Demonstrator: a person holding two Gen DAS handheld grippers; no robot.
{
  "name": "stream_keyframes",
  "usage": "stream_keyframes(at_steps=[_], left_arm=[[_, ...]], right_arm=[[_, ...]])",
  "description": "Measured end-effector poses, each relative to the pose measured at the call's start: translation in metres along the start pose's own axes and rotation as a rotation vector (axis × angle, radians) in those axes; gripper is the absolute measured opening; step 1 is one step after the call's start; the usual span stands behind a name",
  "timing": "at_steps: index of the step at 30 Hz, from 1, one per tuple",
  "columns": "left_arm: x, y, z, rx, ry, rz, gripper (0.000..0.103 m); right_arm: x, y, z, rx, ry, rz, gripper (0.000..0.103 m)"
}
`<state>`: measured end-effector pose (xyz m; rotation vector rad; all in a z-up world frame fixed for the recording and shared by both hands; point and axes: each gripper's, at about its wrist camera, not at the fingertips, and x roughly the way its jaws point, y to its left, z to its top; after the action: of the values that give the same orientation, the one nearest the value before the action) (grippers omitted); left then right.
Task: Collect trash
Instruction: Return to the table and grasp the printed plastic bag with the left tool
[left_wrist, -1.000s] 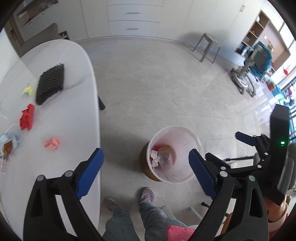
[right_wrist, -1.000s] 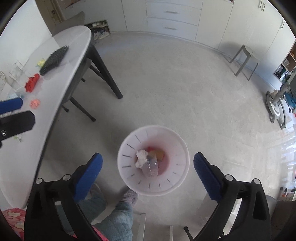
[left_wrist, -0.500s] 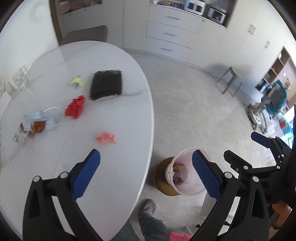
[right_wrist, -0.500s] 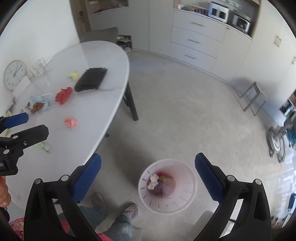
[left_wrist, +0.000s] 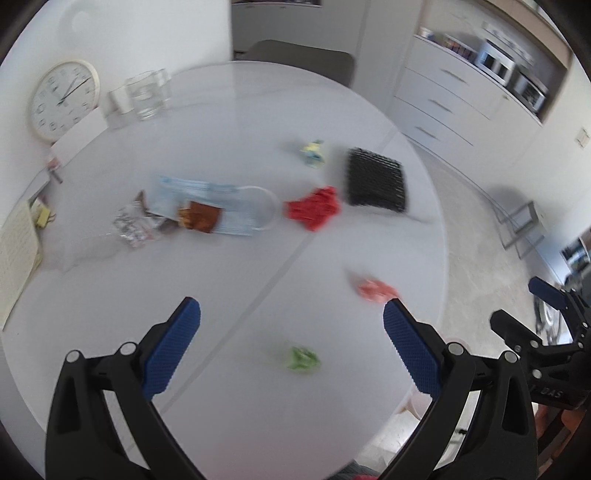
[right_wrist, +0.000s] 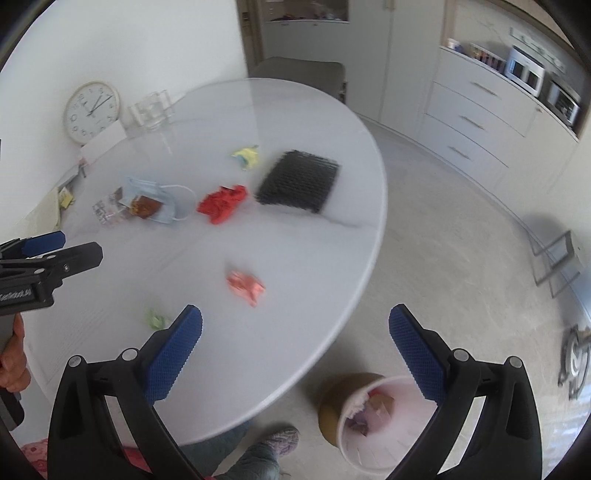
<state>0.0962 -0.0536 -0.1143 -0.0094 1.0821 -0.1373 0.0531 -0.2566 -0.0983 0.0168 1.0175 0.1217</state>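
Your left gripper and right gripper both gape empty above the white oval table, near a crumpled green scrap.

L wrist cam sits above the near part of the white table, angled down along the tabletop twd the far wall. R wrist cam hangs off the table's near edge, higher, also catching floor. Both share tabletop w/ wall clock.

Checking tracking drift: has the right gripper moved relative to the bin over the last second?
Yes. The right gripper has pulled off the trash bin, now low right in its view, and swung toward the table; fingers wide open, empty.
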Motion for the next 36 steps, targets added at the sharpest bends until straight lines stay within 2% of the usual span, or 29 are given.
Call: stream_keyframes(at_steps=[7,12,18,25,27,29,34,36], left_arm=[[0.031,0.092,0.027,-0.136,0.006,0.085,0.095],[0.059,0.142,0.041,-0.195,0.021,0.118,0.095],[0.103,0.185,0.054,-0.240,0.065,0.128,0.095],[0.143,0.221,0.064,-0.376,0.106,0.075,0.095],[0.152,0.226,0.066,-0.420,0.120,0.074,0.091],[0.160,0.234,0.069,-0.488,0.134,0.070,0.079],[0.172,0.247,0.067,-0.605,0.159,0.040,0.062],[0.171,0.248,0.069,-0.604,0.159,0.041,0.058]], right_arm=[[0.047,0.060,0.049,-0.080,0.017,0.056,0.101],[0.081,0.100,0.079,-0.151,0.031,0.097,0.101],[0.113,0.143,0.107,-0.219,0.040,0.157,0.101],[0.142,0.182,0.120,-0.300,0.076,0.219,0.101],[0.148,0.188,0.120,-0.308,0.087,0.241,0.101],[0.154,0.193,0.119,-0.320,0.102,0.253,0.101],[0.167,0.201,0.120,-0.342,0.120,0.296,0.100],[0.175,0.205,0.122,-0.352,0.139,0.330,0.087]])
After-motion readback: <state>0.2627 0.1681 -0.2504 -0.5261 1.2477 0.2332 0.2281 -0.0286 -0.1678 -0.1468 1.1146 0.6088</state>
